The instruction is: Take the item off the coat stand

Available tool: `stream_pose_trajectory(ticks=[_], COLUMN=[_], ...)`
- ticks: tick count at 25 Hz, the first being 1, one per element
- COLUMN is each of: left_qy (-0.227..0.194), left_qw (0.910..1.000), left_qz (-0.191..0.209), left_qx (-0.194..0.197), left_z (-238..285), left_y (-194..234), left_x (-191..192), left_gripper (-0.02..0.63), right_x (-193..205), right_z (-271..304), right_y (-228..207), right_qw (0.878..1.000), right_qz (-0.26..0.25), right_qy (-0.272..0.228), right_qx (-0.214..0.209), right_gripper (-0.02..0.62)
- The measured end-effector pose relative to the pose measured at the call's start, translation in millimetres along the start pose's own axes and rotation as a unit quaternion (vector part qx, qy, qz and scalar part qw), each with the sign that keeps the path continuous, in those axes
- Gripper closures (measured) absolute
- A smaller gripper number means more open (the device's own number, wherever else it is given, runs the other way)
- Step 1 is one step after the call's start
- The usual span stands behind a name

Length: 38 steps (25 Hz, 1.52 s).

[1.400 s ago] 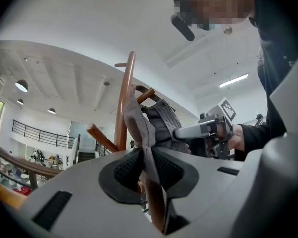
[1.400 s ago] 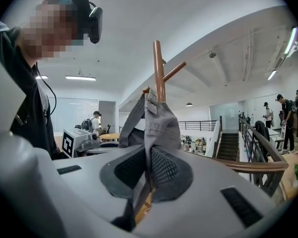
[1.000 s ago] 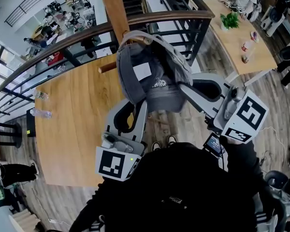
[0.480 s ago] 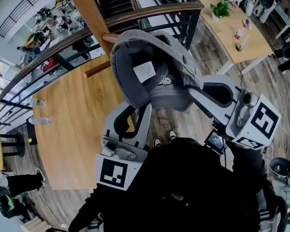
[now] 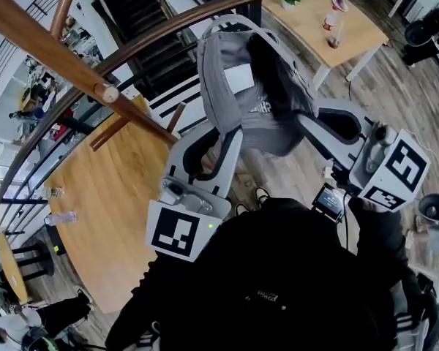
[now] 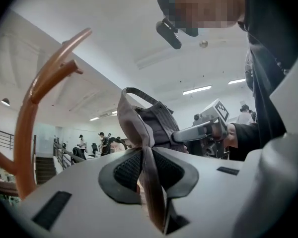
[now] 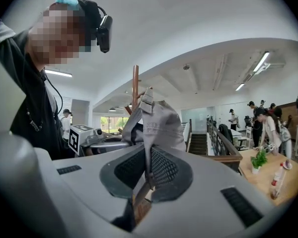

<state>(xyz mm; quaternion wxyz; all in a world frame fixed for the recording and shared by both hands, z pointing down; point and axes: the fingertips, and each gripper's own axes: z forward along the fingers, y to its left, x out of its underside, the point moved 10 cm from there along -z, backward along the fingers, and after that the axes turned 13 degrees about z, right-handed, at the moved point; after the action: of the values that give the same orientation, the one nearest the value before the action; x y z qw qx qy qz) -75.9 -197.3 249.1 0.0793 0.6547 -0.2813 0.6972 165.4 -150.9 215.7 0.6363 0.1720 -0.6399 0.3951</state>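
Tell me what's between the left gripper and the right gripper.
The grey bag hangs between the left gripper and the right gripper, and each is shut on its fabric. The head view shows this best.

- Wooden coat stand (image 5: 51,51): brown pole with pegs, slanting across the upper left.
- Grey backpack (image 5: 263,126): white label showing, hanging upright by its straps, apparently clear of the stand.

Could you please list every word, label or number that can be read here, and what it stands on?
Nothing reads clearly.
The white print on the grey backpack: too blurred to read.
The white label on the backpack: no lettering can be made out.
The small print on the person's black top: too small to read.
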Motion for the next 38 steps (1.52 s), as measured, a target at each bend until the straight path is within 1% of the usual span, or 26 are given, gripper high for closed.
stream_pose_trajectory(ticks=[3,6,9,16,25,30,38], left_qy=[-0.020,-0.038,-0.052,-0.047,-0.045,-0.040,-0.034], left_qw=[0.9993,0.9973,0.9952,0.9921,0.9864,0.9823,0.9782], left_qz=[0.006,0.002,-0.002,-0.022,-0.034,-0.042,-0.047], left_qx=[0.029,0.063,0.083,0.114,0.155,0.178,0.200], left_z=[16,51,80,99,124,126,127], left_y=[6,-13,-20,-16,-45,-52,-60], left_x=[0,2,6,21,37,44,49], left_gripper=[0.548,0.548,0.548,0.552,0.554,0.554,0.554], right_x=[0,12,18,31,56,63,72], right_z=[-9,-42,-60,-61,-90,-95,-102], right_y=[0,-15,-30,-33,-40,-35,-33], right_qw=[0.999,0.997,0.995,0.990,0.982,0.978,0.975], right_qz=[0.001,0.023,0.035,0.054,0.070,0.077,0.083], right_qy=[-0.006,-0.015,-0.025,-0.025,-0.024,-0.014,-0.003], right_qx=[0.035,0.069,0.091,0.129,0.172,0.194,0.205], right_gripper=[0.563,0.563,0.563,0.563,0.563,0.563,0.565])
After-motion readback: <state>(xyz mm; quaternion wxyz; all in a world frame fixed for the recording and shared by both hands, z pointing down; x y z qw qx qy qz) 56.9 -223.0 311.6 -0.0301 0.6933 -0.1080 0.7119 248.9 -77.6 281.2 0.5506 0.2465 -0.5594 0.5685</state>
